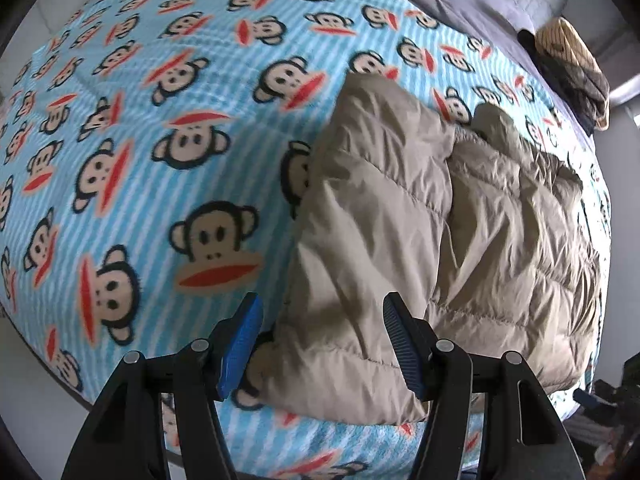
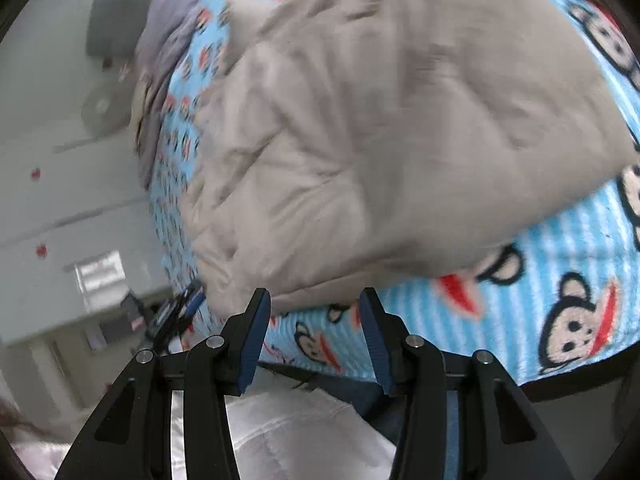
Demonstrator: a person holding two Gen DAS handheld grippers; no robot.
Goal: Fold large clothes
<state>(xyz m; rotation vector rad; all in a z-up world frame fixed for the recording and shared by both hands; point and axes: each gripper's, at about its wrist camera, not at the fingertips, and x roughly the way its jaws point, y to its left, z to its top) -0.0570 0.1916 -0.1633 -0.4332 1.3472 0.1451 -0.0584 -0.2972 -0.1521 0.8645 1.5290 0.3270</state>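
Lying folded on the monkey-print blanket near the bed's near edge, beige puffer jacket, left hand-held gripper held open over its hem, right hand-held gripper open, nothing gripped, wide bare blanket leftward.

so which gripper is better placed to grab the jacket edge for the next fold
Left, probably. The left gripper is open with the near corner of the tan jacket showing between its fingers. The right gripper is open too, but sits short of the hem.
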